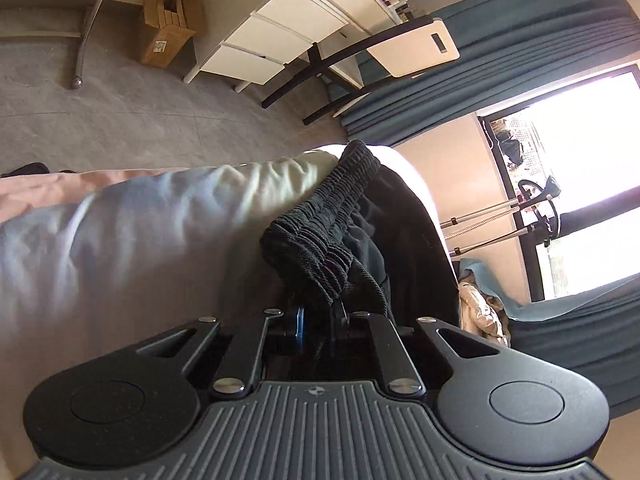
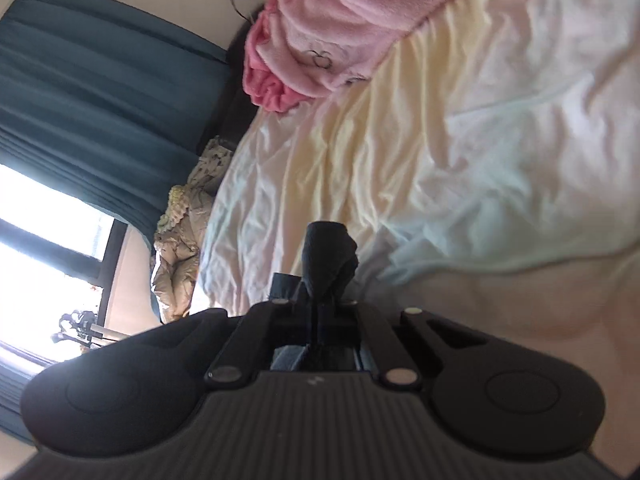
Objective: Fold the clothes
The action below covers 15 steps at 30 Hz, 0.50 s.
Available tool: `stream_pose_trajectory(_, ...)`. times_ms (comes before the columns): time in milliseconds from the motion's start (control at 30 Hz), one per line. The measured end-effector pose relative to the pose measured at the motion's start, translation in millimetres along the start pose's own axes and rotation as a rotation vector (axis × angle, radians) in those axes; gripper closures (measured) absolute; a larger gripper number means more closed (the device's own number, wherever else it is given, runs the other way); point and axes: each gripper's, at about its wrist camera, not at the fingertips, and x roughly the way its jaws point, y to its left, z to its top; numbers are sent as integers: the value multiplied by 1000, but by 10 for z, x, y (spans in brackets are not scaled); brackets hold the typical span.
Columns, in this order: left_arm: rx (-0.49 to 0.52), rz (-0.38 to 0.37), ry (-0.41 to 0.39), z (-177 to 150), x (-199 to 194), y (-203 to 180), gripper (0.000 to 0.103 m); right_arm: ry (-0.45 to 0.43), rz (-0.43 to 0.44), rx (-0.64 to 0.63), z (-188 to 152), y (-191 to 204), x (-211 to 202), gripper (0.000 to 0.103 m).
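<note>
Black shorts (image 1: 360, 216) hang between 2 claws above a bed (image 2: 460, 140) covered in a pale, wrinkled sheet. In the left wrist view, the left claw (image 1: 320, 314) is clenched on the ribbed elastic waistband, which bunches up right at its tips; the rest of the dark cloth drapes away over the bed's edge. In the right wrist view, the right claw (image 2: 326, 280) is clamped fully shut on another small fold of the same black fabric, a tuft of which sticks up past its tips. Each claw seems to pinch 1 part of the garment so it can be lifted clear and spread flat, a likely first step of folding; which part of the shorts the right one holds cannot be told. Both views are tilted and slightly blurred. A heap of pink fleece (image 2: 340, 28) lies at the far end of the bed, well apart from the shorts. Teal curtains (image 1: 520, 52) frame a bright window (image 1: 592, 184). Beyond the bed, on a grey floor, stand white drawers (image 1: 280, 36), a chair and an open cardboard box (image 1: 168, 24). The bed sheet under the claws looks free for laying the shorts down.
</note>
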Motion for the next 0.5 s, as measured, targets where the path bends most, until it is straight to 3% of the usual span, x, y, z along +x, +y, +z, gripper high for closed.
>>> stream_pose_trajectory(100,2,15,12,4,82,157,91,62,-61,56,-81,-386,-16,100)
stream_pose_trajectory(133,13,13,9,20,108,130,91,56,-54,30,-69,-330,-23,100)
stream_pose_trajectory(233,20,-8,9,101,156,-58,91,24,-26,-104,-57,140,-13,100)
stream_pose_trajectory(367,92,-47,-3,140,40,-306,91,-25,113,-197,11,839,-71,100)
stream_pose_trajectory(467,87,-59,-4,116,-24,-246,91,-95,199,-277,46,1212,-263,100)
stream_pose_trajectory(500,84,-55,3,93,-27,-173,91,-98,181,-277,70,1162,-293,100)
